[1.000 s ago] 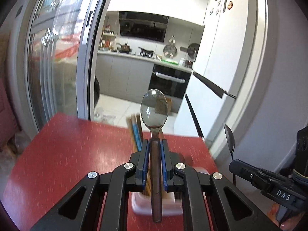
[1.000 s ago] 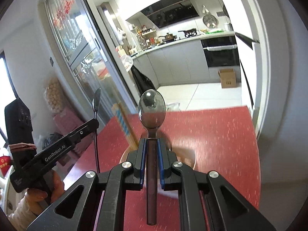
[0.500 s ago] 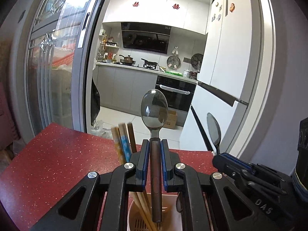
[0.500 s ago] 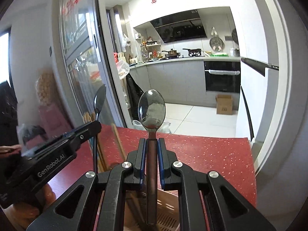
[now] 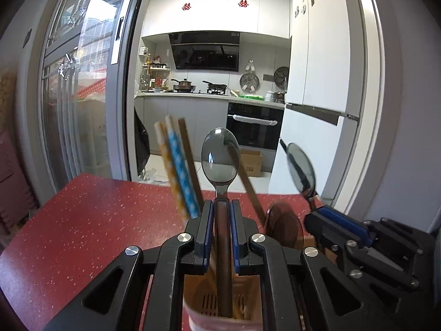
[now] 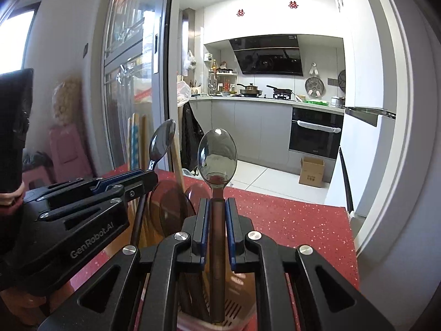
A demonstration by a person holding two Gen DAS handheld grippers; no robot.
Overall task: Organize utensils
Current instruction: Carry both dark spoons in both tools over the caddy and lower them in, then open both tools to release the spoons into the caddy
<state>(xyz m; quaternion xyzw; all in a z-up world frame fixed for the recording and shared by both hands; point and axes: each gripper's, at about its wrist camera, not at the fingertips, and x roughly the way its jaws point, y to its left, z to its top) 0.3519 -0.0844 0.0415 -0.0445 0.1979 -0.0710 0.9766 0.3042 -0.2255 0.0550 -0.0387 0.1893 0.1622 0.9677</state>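
Gripping spoons upright: left gripper [image 5: 220,216] jaws clamp left spoon [image 5: 220,160], right gripper [image 6: 215,215] jaws clamp right spoon [image 6: 217,160], handles inside holder [image 5: 204,307].

Two metal spoons stand upright, bowls up. One spoon [image 5: 220,160] has its dark handle reaching down into the holder [image 5: 212,298], a pale slotted cup on the red table [image 5: 82,220]. The second spoon [image 6: 217,160] likewise has its handle down in the holder. Chopsticks [image 5: 179,171], tan, blue-checked and brown, lean out of it to the left.
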